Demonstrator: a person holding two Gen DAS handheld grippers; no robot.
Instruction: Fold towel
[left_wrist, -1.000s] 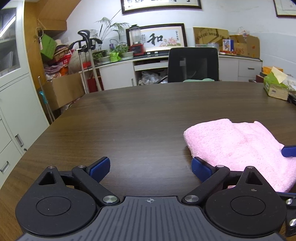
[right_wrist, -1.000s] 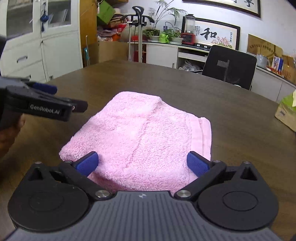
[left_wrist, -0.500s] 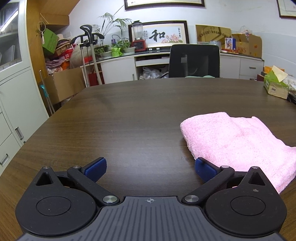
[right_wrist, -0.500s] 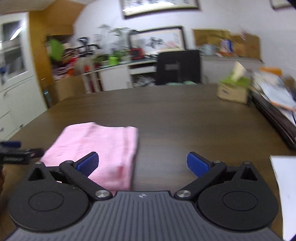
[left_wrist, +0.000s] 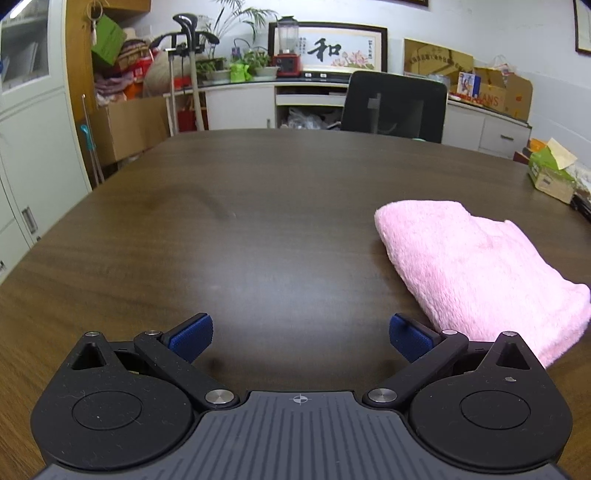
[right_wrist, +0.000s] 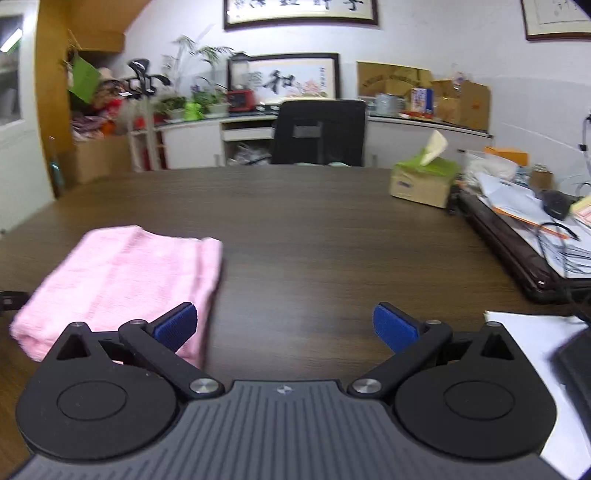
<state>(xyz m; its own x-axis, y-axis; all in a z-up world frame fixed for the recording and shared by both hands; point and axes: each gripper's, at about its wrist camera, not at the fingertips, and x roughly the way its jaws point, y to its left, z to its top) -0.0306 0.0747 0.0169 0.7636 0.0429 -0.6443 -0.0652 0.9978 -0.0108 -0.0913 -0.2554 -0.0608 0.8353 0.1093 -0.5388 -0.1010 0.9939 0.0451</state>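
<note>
- Towel (left_wrist: 476, 266): pink, folded into a thick bundle, lying flat on the dark wooden table (left_wrist: 258, 221); in the left wrist view it sits ahead of the jaws and off to their right, its near end just beyond the right blue pad.
- Left gripper (left_wrist: 301, 332): jaws spread wide with nothing between them (only bare tabletop shows in the gap), apart from the towel.
- Right gripper (right_wrist: 284, 326): jaws likewise wide apart and empty; the towel (right_wrist: 122, 280) lies ahead and to the left of them, and its near edge is partly hidden behind the left finger, so contact there cannot be told.
- Tissue box (right_wrist: 421, 181): stands on the table well ahead of the right gripper's jaws, to their right (a tissue sticks up from its green top).
- Office chair (left_wrist: 393, 107): black, at the table's far edge, straight beyond the left gripper's jaws.
- Papers (right_wrist: 532, 210): piled on the table's right side, far right of the right gripper's jaws.
</note>
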